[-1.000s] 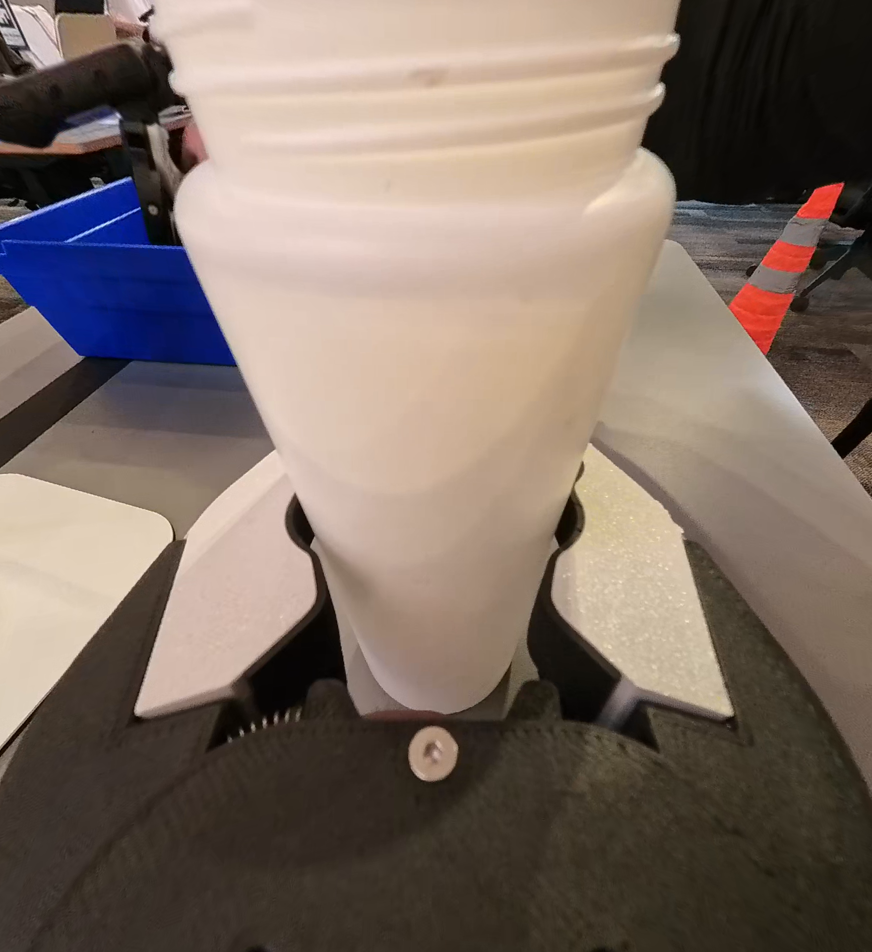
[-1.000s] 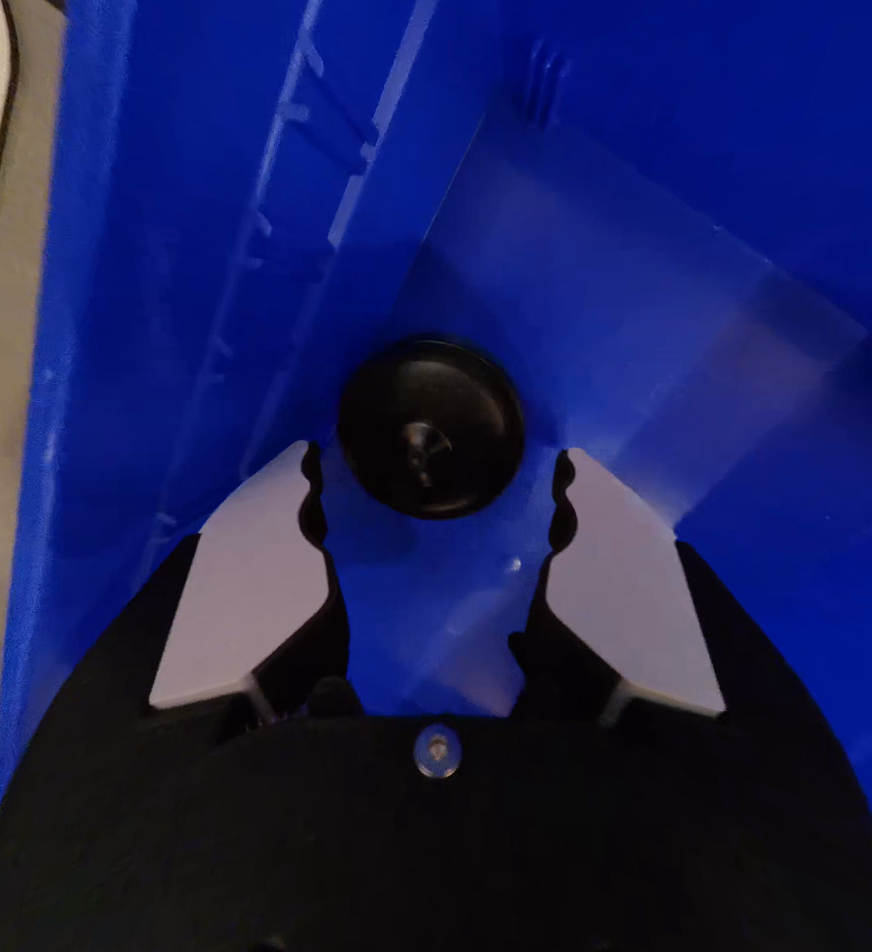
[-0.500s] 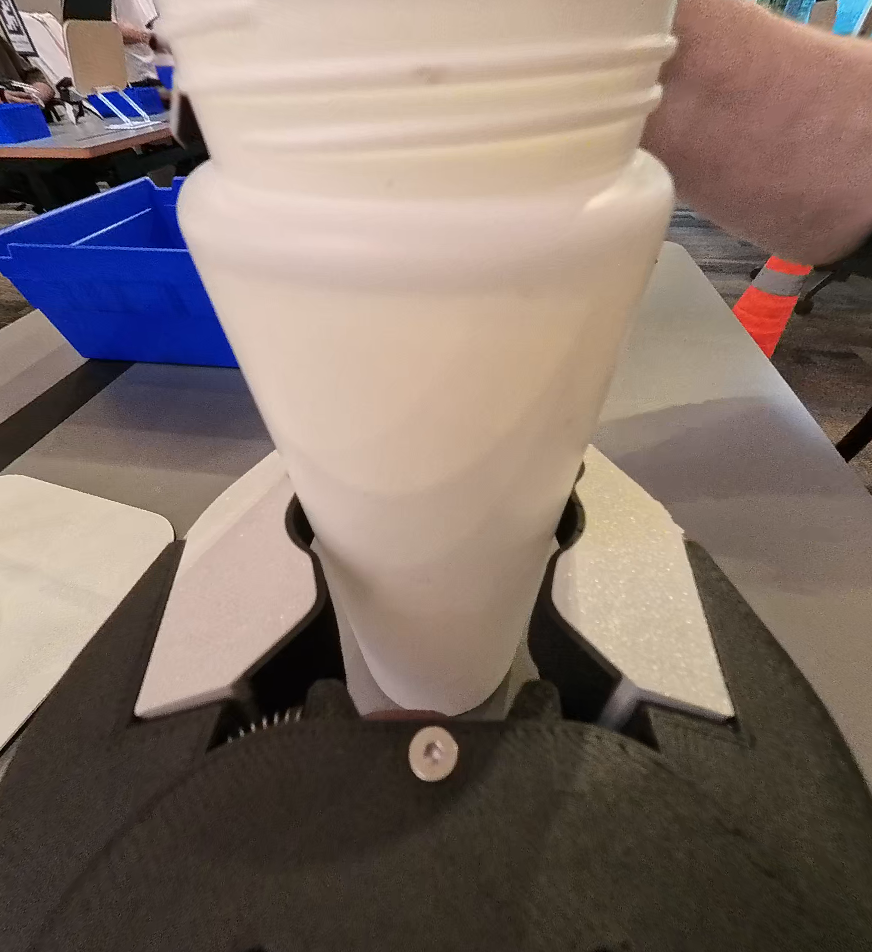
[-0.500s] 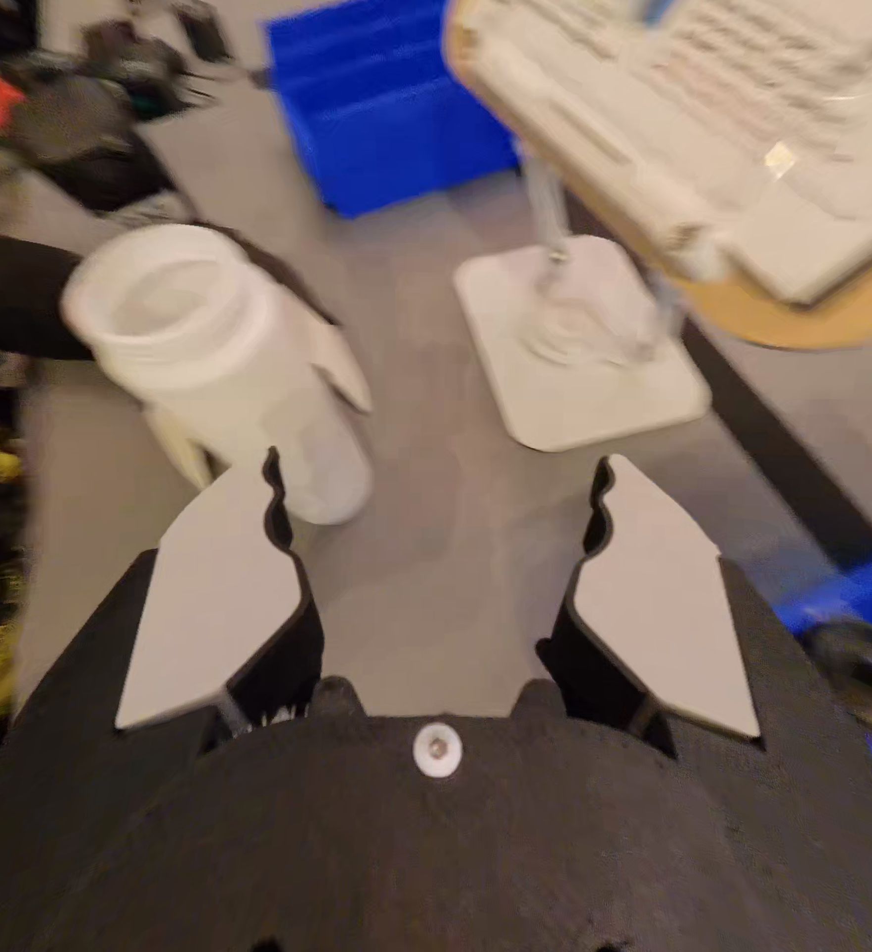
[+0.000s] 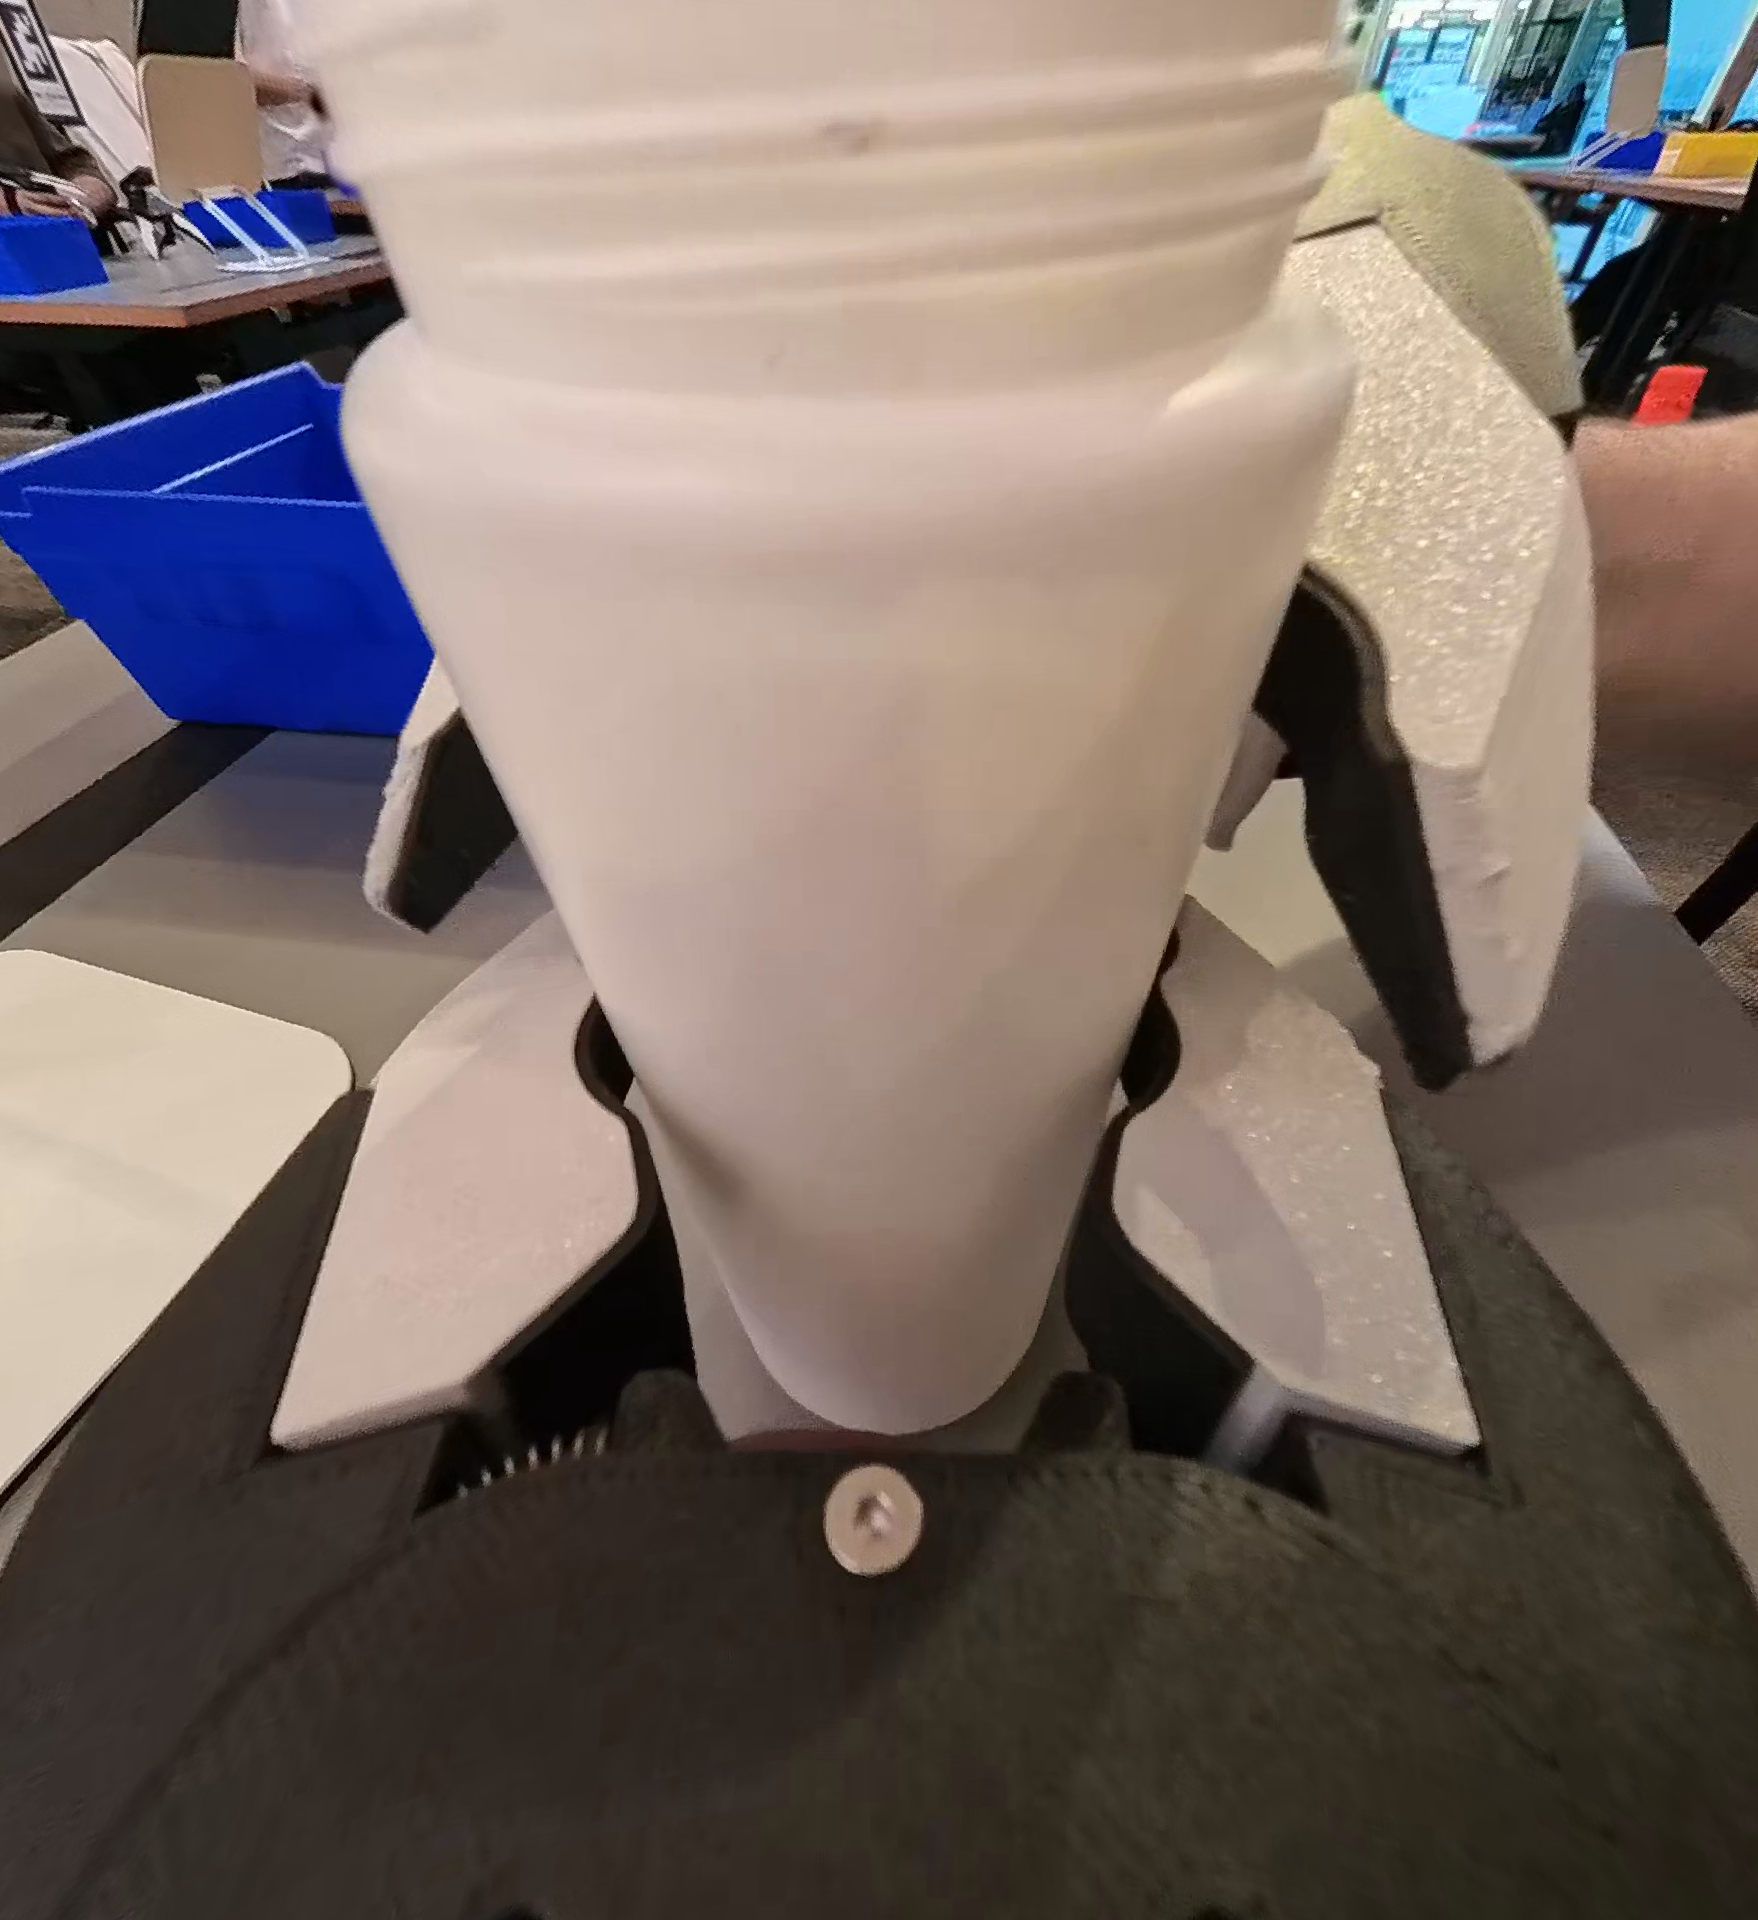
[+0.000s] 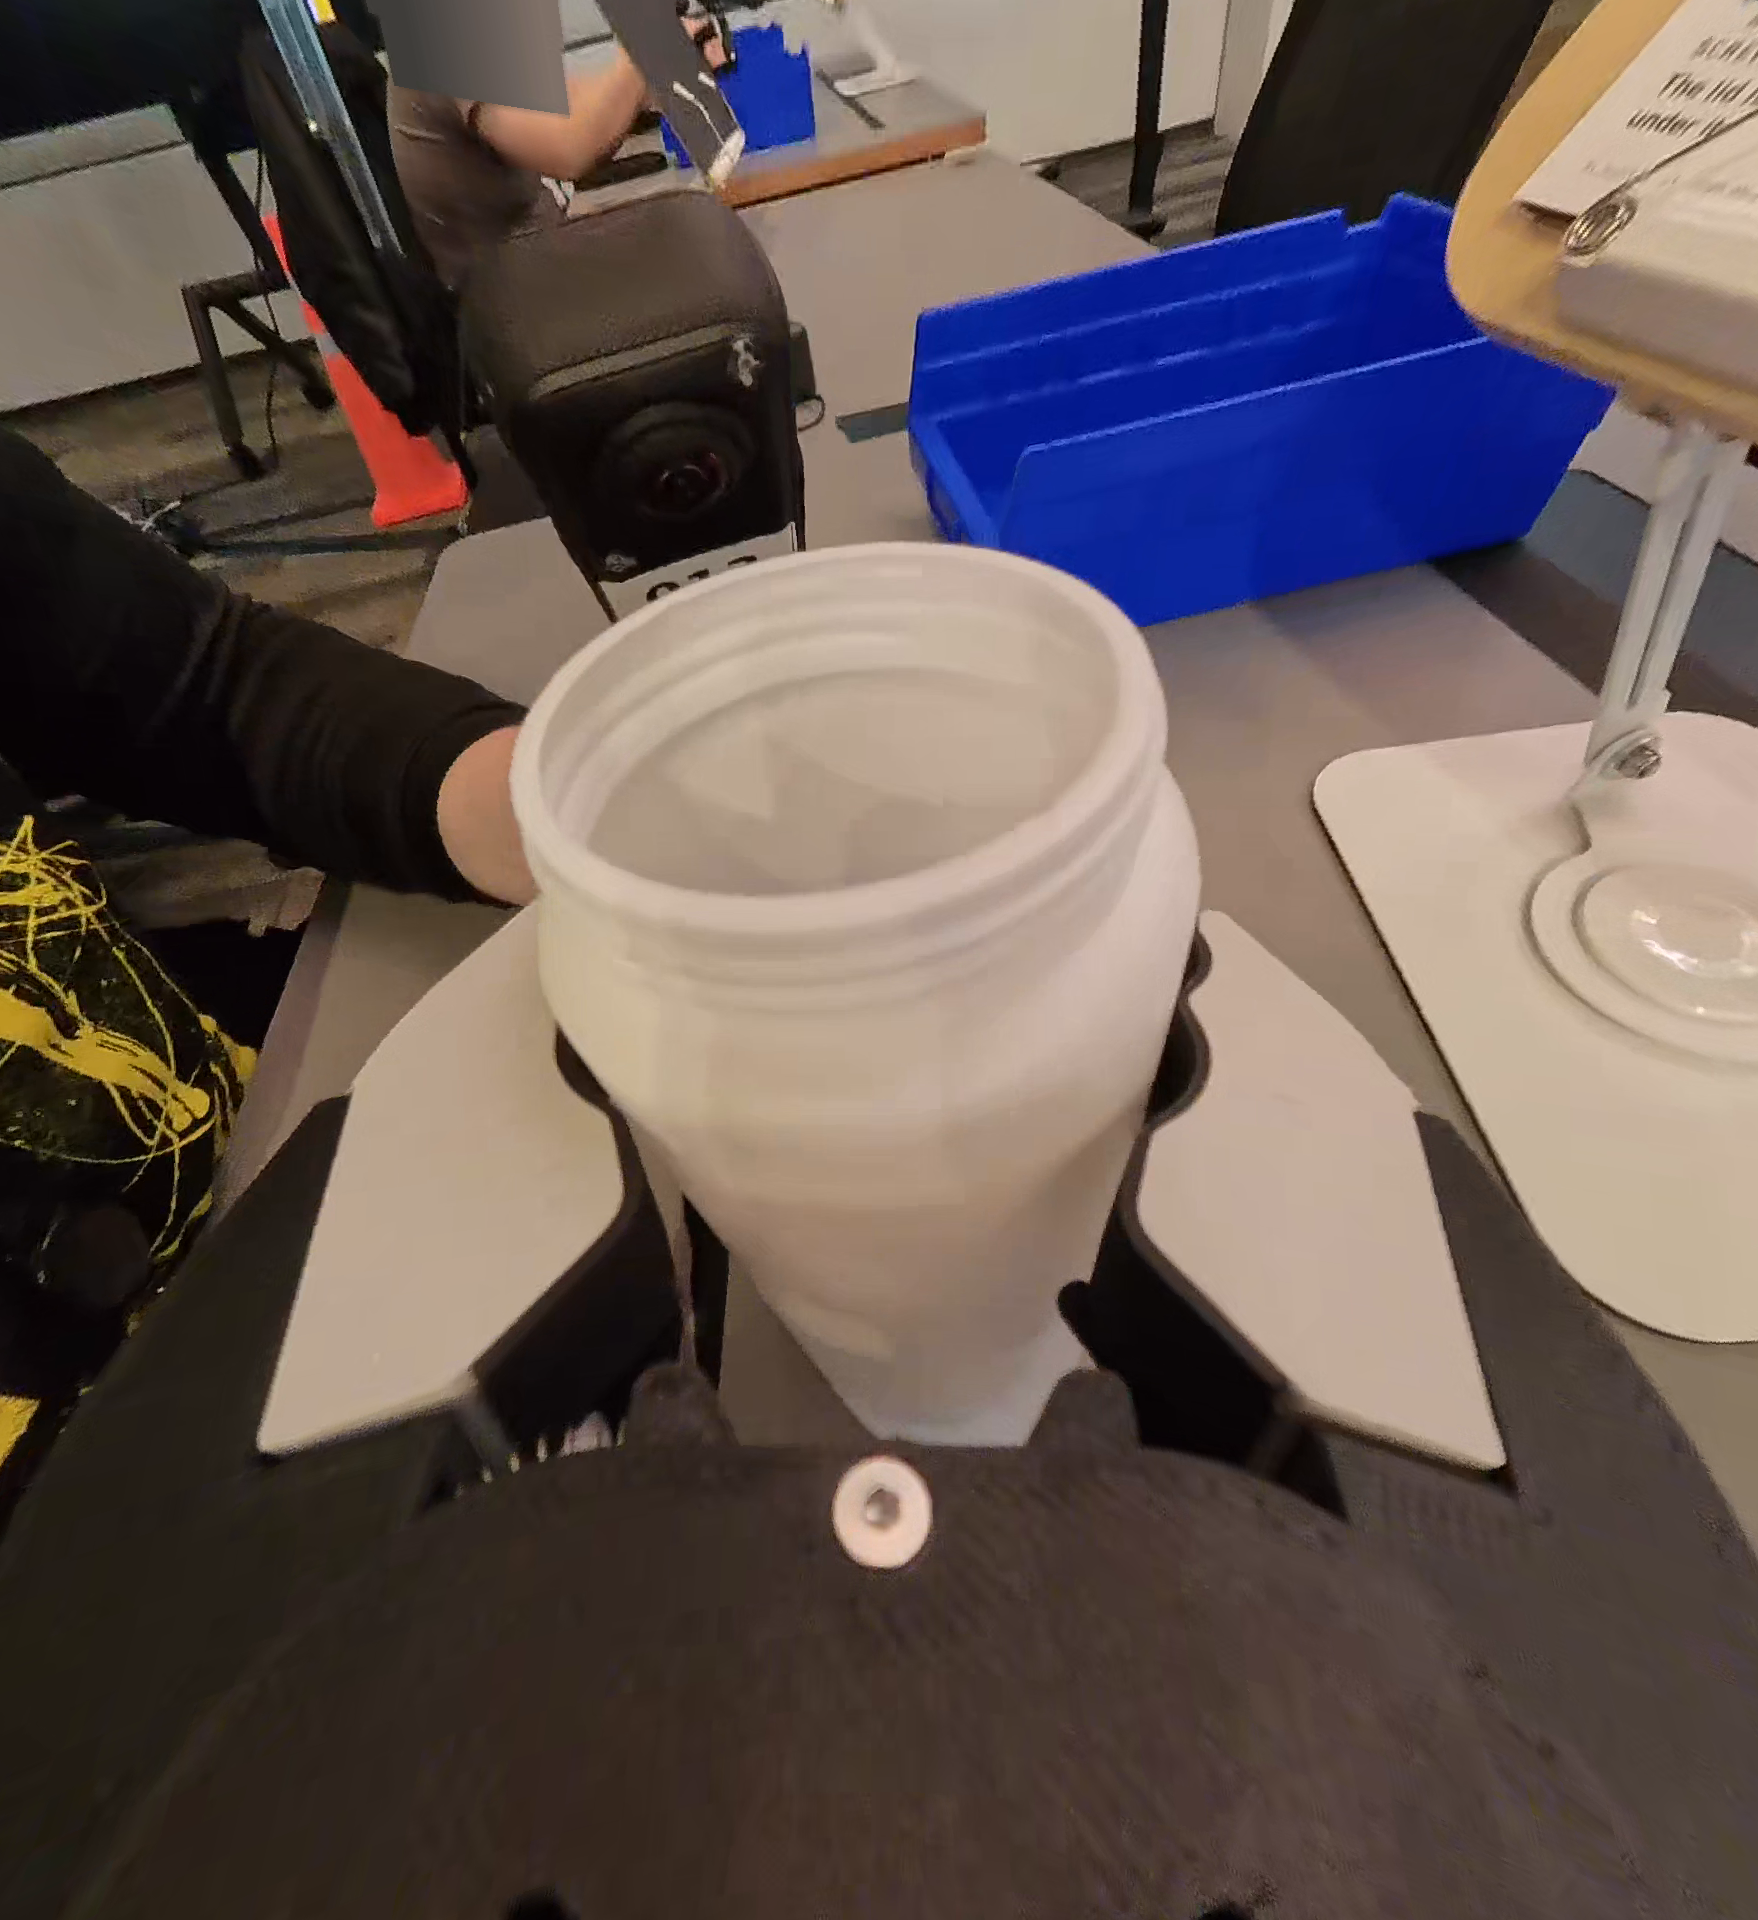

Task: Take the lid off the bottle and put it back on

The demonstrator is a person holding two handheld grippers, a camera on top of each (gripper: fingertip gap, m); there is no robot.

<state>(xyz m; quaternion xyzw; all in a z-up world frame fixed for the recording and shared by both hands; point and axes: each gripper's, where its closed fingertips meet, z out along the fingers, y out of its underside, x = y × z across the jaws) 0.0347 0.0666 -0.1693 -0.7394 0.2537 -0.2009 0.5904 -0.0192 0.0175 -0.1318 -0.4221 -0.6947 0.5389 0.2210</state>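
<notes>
A white plastic bottle [image 5: 854, 675] with a threaded neck and no lid stands upright in my left gripper [image 5: 880, 1013], which is shut on its lower body. In the right wrist view the bottle [image 6: 854, 1122] has an open mouth and sits between the fingers of my right gripper [image 6: 880, 1008]. That gripper is open, its fingers close along the bottle's sides. In the left wrist view, the right gripper's fingers [image 5: 1457, 644] show on either side of the bottle. The lid is not in view.
A blue bin [image 6: 1218, 436] stands at the back of the grey table [image 6: 1218, 665]; it also shows in the left wrist view [image 5: 200, 582]. A white stand base [image 6: 1581, 1039] carries a clipboard [image 6: 1633, 208]. A person's sleeved hand [image 6: 480, 810] is behind the bottle.
My right gripper has left the blue bin, where the black lid lay, swung across the table, and come around the bottle from the far side. My left gripper has held the bottle still.
</notes>
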